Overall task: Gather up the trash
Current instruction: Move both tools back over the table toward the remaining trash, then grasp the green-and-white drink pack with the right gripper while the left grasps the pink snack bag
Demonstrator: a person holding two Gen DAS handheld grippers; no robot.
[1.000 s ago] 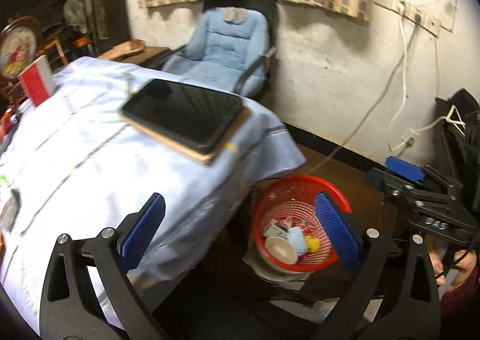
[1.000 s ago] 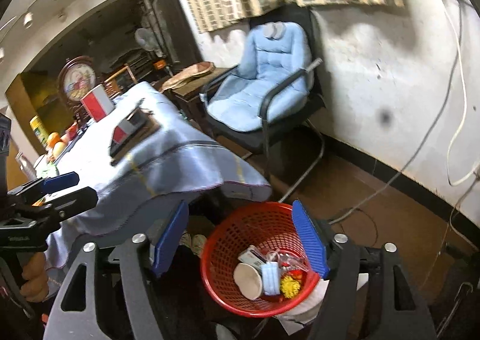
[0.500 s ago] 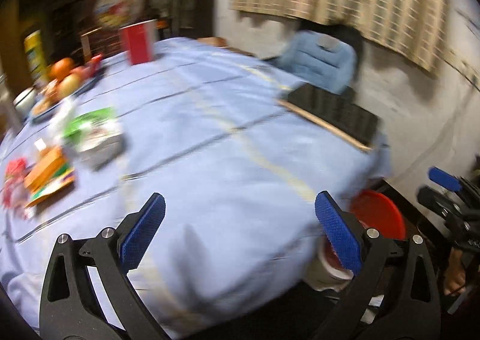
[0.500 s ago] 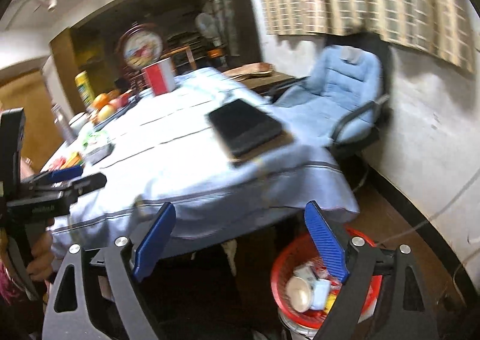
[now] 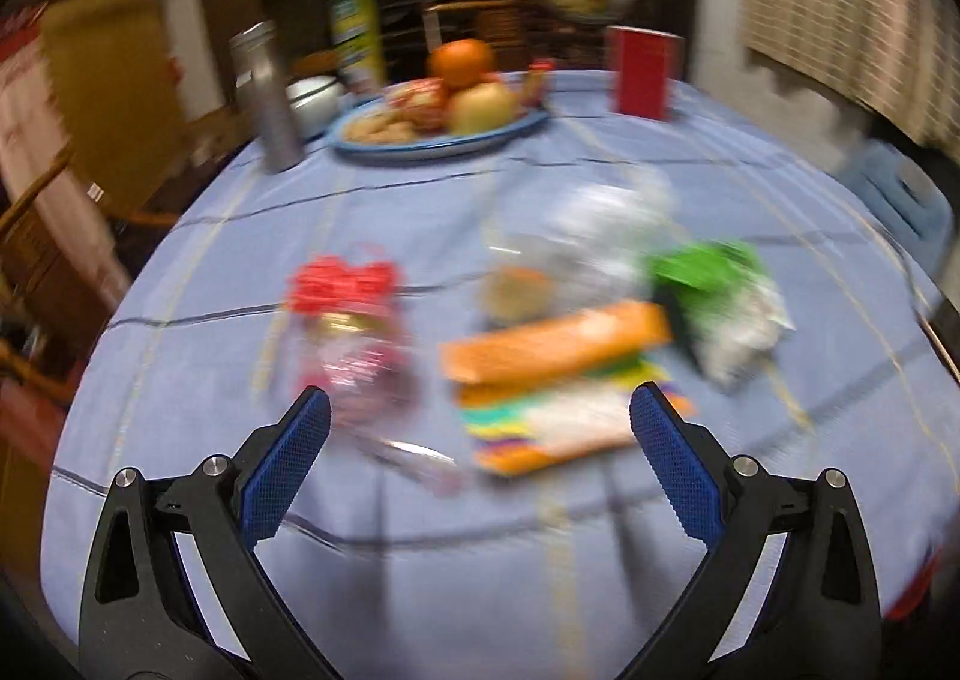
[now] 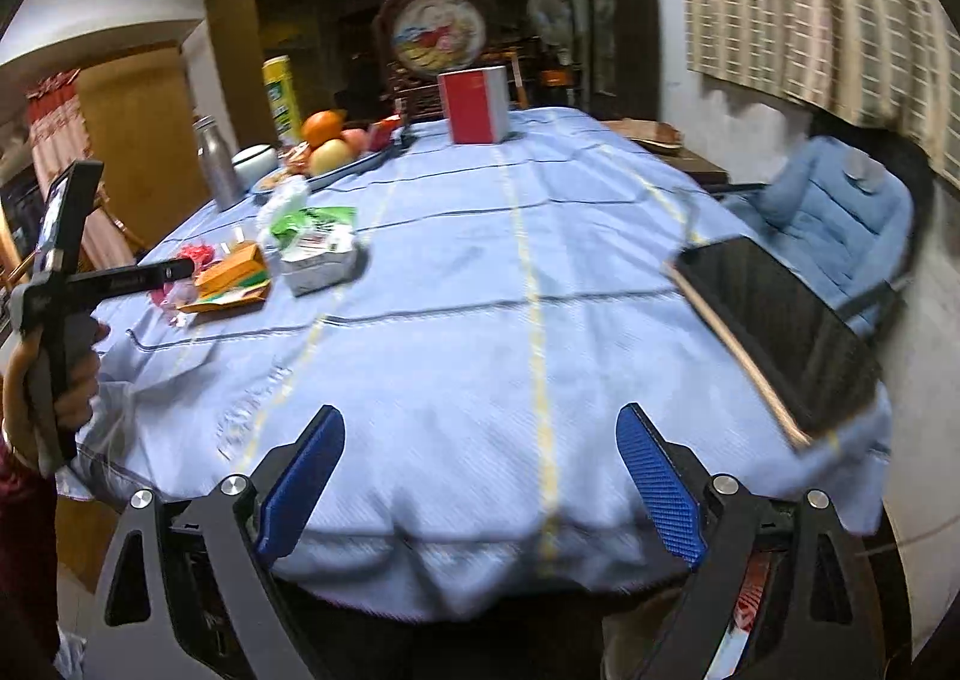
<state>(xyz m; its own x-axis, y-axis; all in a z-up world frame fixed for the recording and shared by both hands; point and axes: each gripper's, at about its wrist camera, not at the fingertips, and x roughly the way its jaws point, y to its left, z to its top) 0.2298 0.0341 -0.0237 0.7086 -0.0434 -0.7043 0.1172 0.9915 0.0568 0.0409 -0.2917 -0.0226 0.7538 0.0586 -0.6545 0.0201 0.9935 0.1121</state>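
Both hand-held grippers swung from the bin back over the worktop (image 6: pixel 480 272). My left hand-held gripper (image 5: pixel 480 428) hung released nearest the orange wrapper (image 5: pixel 558 344), lying crosswise just ahead; the right hand-held gripper (image 6: pixel 480 440) was opening, empty.

No readable text anywhere. Left wrist view too blurred by motion: print on my yellow canister (image 5: pixel 354 26) and orange packet (image 5: pixel 558 344) just smears. Right wrist view sharper, but lettering on left gripper (image 6: pixel 174 272) arm, green-white packet (image 6: pixel 315 242) label and clock face (image 6: pixel 438 29) too small to read.
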